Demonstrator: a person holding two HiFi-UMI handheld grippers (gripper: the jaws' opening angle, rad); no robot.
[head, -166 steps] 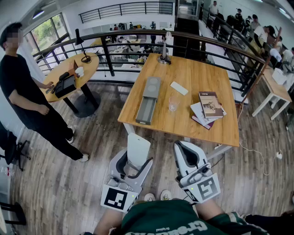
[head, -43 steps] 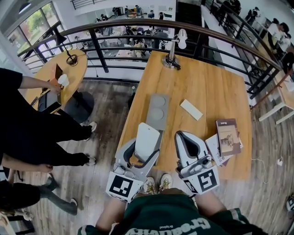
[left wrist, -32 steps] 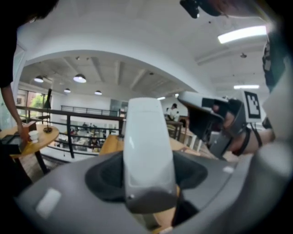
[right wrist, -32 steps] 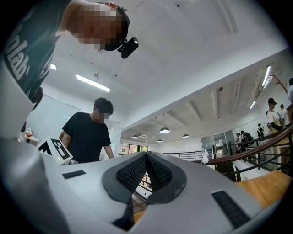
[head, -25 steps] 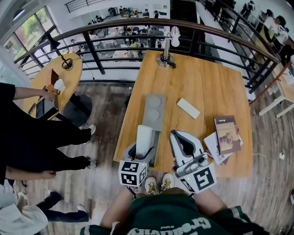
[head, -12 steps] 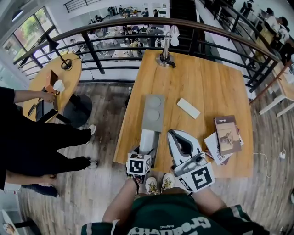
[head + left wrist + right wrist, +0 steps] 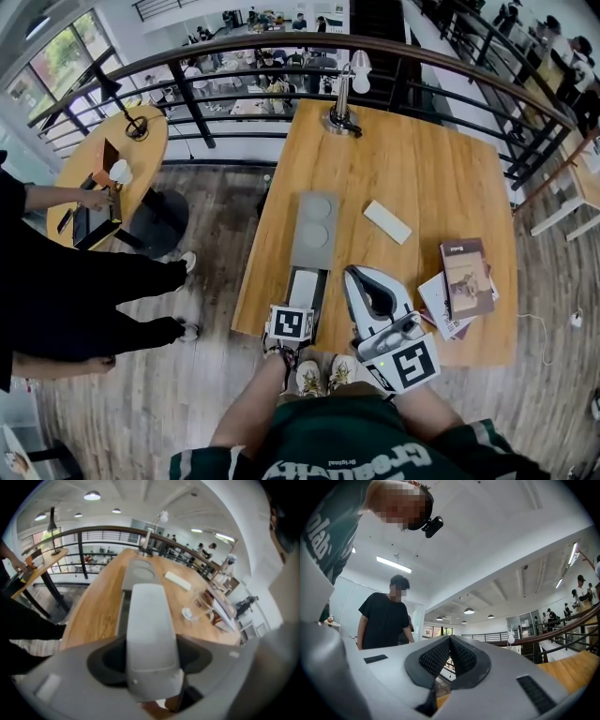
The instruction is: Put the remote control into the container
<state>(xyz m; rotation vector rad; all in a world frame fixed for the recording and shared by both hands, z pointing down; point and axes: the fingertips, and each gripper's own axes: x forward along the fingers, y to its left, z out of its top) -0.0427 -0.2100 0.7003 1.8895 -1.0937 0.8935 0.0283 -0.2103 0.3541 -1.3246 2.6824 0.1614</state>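
Item: remote control (image 7: pixel 304 284), pale grey, long and flat. Location: gripped across its width near its rear end by the left gripper (image 7: pixel 153 648), whose pads press on both of its long sides. It is tilted nose-down over the open trough of the container (image 7: pixel 315 225). Container: long grey box lying lengthwise beside the left edge of the table (image 7: pixel 422 159), open end toward the near edge, with the far half covered by a panel with two round dimples. Right gripper (image 7: pixel 449 656): jaws closed pad to pad with nothing between them, held off the near edge of the table beside the container and taking no part. Other things on the table: white slab (image 7: pixel 386 221) mid-table, well apart from the container; books (image 7: pixel 464 277) stacked toward the right edge; glass (image 7: pixel 202 607) near the books; lamp (image 7: pixel 341 98) at the far edge. Progress: the pick-up is done and the remote control is lined up with the trough, with its front end at or inside the opening. Whether that end touches the trough floor cannot be told. Outstanding, by judgement: lay the remote control flat along the trough, open the jaws and draw the left gripper clear. The task appears well past half done, but the release has not yet been made.
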